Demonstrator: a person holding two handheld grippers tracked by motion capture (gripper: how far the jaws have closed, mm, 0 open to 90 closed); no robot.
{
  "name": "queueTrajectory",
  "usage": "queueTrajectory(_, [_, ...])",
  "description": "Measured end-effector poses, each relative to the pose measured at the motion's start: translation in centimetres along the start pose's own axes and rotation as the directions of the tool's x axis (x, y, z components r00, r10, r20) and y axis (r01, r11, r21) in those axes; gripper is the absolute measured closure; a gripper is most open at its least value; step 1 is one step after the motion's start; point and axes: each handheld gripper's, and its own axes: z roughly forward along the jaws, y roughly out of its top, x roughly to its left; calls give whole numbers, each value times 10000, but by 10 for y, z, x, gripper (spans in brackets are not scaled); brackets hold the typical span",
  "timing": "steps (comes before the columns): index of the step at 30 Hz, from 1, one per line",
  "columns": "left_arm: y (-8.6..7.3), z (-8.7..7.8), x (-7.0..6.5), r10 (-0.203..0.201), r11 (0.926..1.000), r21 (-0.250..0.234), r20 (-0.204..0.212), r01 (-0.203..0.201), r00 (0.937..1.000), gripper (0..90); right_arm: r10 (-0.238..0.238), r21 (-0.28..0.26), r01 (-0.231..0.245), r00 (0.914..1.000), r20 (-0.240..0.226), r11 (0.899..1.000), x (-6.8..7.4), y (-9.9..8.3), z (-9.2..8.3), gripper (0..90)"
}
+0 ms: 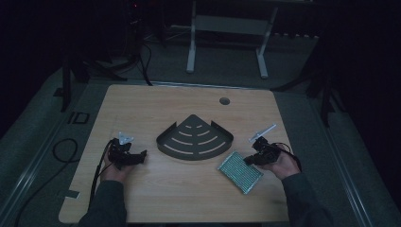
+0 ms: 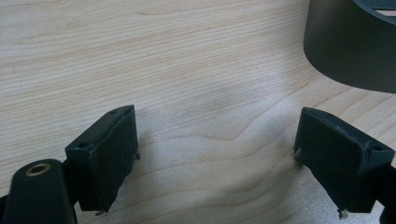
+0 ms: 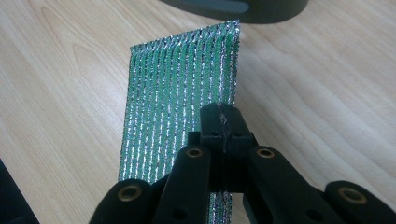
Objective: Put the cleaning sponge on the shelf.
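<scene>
A green and silver scouring pad (image 1: 239, 171) lies on the wooden table right of centre. My right gripper (image 1: 248, 161) is shut on the pad's long edge; in the right gripper view the jaws pinch the glittering pad (image 3: 180, 93) at its right side, with the right gripper (image 3: 224, 122) closed tight. A dark fan-shaped corner shelf (image 1: 194, 138) with curved slots sits in the middle of the table. My left gripper (image 1: 143, 154) rests left of the shelf, open, with bare wood between its jaws; the left gripper (image 2: 215, 144) stands near the shelf's curved wall (image 2: 348, 46).
The table (image 1: 156, 198) has a cable hole (image 1: 224, 100) near its far edge. Beyond it stands a white frame (image 1: 228, 28) on the floor. Cables (image 1: 66, 151) lie on the floor at the left. The room is dim.
</scene>
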Motion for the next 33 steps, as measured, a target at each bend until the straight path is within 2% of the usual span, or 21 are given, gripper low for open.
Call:
queueTrajectory(8, [0,0,0,-1,10000,4,1,1,10000,139,-13,-328,18,9999,146,9995,-3,8,-14,895])
queueTrajectory(18, [0,0,0,-16,10000,-9,1,16,10000,140,-151,-676,176,9992,379,9976,-5,27,-28,896])
queueTrajectory(25, [0,0,0,-7,10000,-12,-6,7,10000,139,-306,-678,345,9979,577,9971,-5,41,-29,895])
queueTrajectory(33, [0,0,0,2,10000,-1,0,-2,10000,139,-277,-865,335,9974,667,9957,-9,58,-30,895])
